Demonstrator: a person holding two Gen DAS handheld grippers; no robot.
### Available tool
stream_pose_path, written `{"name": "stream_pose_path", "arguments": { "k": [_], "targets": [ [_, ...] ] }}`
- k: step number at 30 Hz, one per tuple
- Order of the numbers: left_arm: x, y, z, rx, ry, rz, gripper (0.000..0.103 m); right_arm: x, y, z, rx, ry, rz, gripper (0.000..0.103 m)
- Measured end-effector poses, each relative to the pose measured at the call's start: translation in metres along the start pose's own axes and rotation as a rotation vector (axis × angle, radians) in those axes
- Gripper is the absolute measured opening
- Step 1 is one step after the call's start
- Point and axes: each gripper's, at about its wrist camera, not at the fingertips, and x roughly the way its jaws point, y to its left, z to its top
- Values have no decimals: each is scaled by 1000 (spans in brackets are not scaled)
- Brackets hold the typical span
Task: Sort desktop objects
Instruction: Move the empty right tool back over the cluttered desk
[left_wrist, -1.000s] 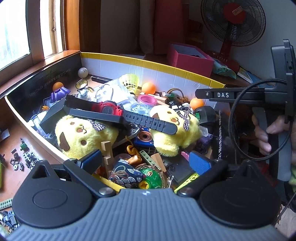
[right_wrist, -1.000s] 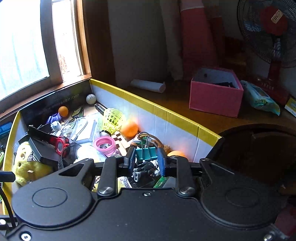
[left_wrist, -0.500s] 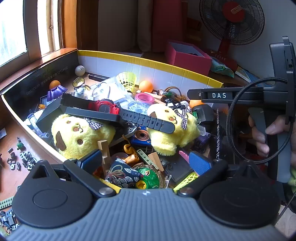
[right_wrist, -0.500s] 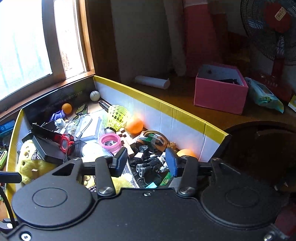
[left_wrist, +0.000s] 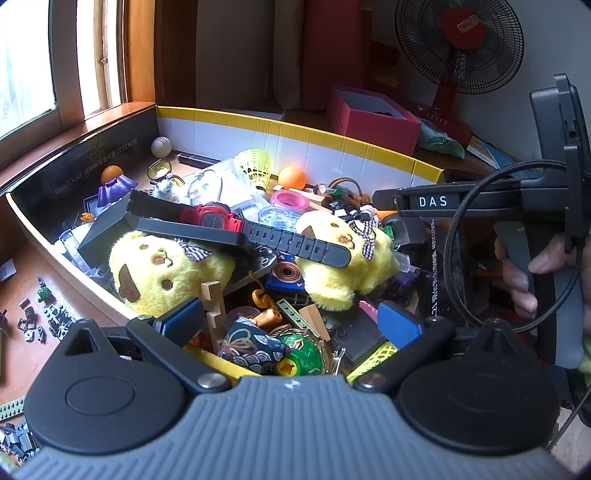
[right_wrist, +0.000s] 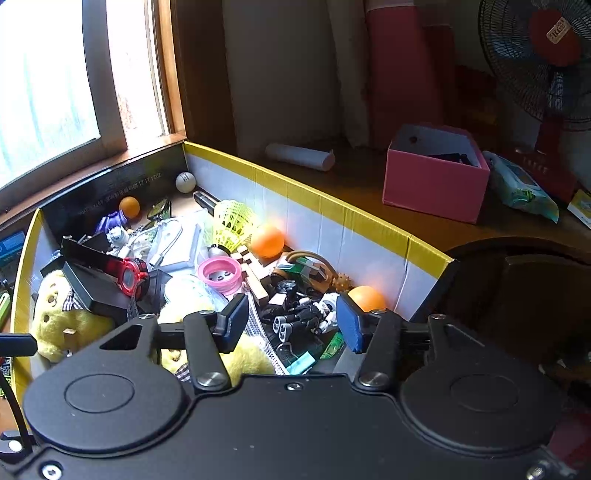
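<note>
A yellow-rimmed cardboard box holds a heap of small objects. Two yellow plush toys lie under a red and black watch. My left gripper hangs open over a patterned pouch and a green ball, touching neither. At the box's right end my right gripper has its jaws opening with nothing between the pads. Below it lie black toy pieces and a teal binder clip. An orange ball sits by its right finger.
A hand holds the right gripper's handle at the right of the left wrist view. Behind the box stand a pink box, a white roll, a wipes packet and a fan. Small loose parts lie on the desk left of the box.
The right jaws have spread apart, and the teal binder clip they held has dropped into the box. The left gripper has stayed put and open.
</note>
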Motion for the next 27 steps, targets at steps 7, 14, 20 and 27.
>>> {"name": "stream_pose_path", "arguments": {
  "k": [7, 14, 20, 27],
  "targets": [
    [-3, 1, -2, 13, -7, 2, 103, 2, 3, -2, 4, 22, -12, 54],
    [-10, 5, -2, 10, -20, 8, 103, 2, 8, -2, 5, 35, -25, 56],
    [-19, 9, -3, 6, -39, 20, 103, -1, 14, -3, 0, 40, -25, 56],
    [-26, 19, -7, -27, -38, 31, 103, -8, 22, -6, 2, 36, -20, 57]
  ]
}}
